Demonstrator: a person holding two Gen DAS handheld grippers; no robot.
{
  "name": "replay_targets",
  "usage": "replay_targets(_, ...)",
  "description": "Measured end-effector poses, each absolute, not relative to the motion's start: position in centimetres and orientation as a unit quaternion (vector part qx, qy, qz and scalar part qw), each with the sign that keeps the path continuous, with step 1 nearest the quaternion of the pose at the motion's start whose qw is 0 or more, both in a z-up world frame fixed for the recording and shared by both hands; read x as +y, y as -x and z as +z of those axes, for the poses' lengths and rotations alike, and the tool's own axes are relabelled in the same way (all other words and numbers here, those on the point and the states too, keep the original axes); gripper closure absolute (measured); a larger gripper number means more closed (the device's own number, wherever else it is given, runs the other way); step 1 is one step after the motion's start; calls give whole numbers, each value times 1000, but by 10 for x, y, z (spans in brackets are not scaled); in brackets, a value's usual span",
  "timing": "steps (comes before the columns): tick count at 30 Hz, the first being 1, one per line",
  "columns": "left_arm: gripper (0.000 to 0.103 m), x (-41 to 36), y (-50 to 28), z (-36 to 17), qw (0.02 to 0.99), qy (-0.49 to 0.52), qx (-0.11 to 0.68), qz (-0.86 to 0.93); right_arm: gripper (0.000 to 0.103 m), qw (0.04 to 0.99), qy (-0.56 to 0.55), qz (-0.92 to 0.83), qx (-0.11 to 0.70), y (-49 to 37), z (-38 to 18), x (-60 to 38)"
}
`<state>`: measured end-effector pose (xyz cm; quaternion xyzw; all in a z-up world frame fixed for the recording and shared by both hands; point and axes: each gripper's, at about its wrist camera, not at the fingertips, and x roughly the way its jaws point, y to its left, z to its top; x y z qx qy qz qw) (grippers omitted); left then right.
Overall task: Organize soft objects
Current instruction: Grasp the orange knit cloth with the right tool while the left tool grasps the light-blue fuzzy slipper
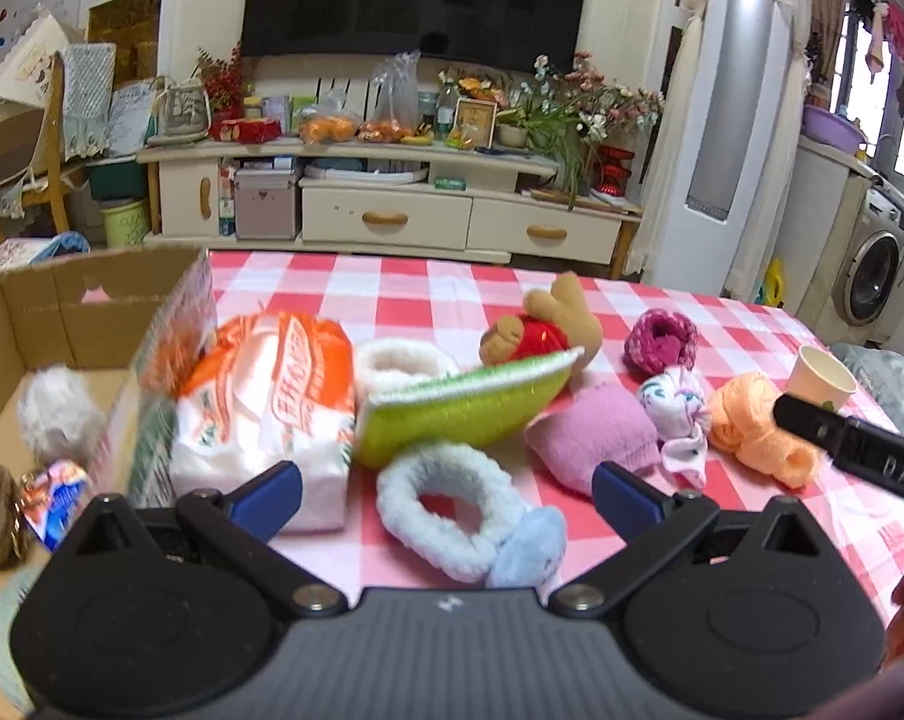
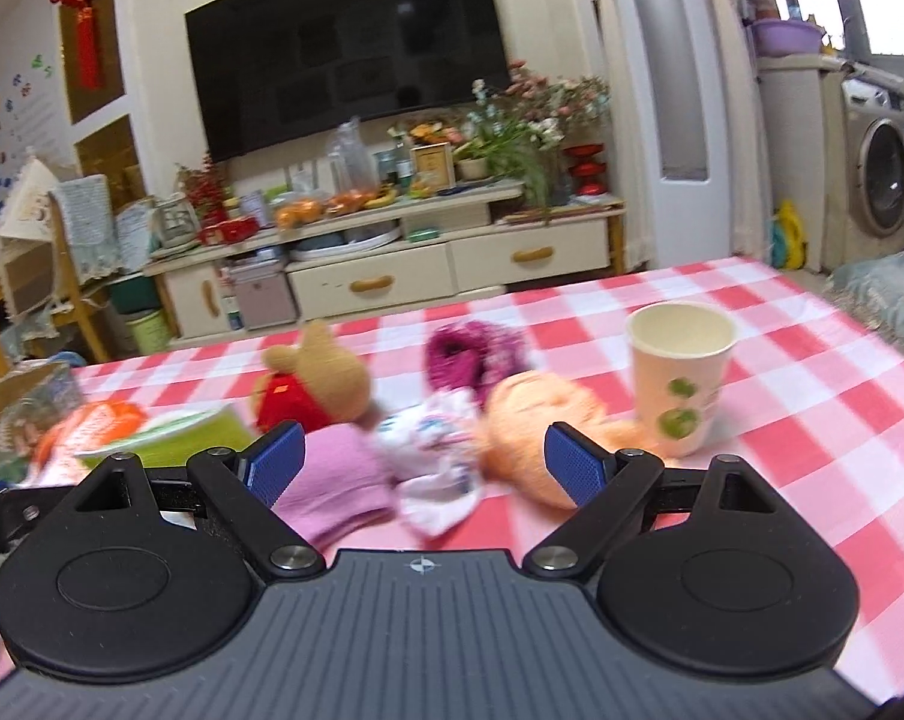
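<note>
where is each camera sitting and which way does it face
Left wrist: on the left gripper, low over the table, facing the TV wall; cardboard box, fluffy ring, its own open jaws, a bit of hand at the right edge.
Right wrist: on the right gripper, further right, same heading; paper cup, open jaws.
Shared: pink sock, cup, stuffed bear.

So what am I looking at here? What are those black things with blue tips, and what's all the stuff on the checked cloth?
No robot: a person holds two hand tools, each with a camera looking along its fingers. The left claw and right claw are both open and hold nothing. On the checked tablecloth lie a fluffy white-and-blue band, green sponge, pink sock, orange yarn, plush toy, tissue pack and paper cup. A cardboard box stands at left.
</note>
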<state>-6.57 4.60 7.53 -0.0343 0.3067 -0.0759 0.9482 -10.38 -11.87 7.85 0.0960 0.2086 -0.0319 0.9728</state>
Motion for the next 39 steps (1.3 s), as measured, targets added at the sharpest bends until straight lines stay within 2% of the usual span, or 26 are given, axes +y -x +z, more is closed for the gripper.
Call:
replay_targets(10,1,31,53,51,934,42,350,-63,0,968,-95,-64,223,82,62,-147)
replay_targets(18,1,21,38,45,930,44,361,-62,0,955,-141,-62,254,59,50,-159)
replay_targets(26,1,20,23,37,927,47,369,-56,0,952,-134,-61,270,44,43,-163)
replay_targets(39,22,18,8,26,920,43,383,-67,0,944,-134,-53,295,30,35,-172)
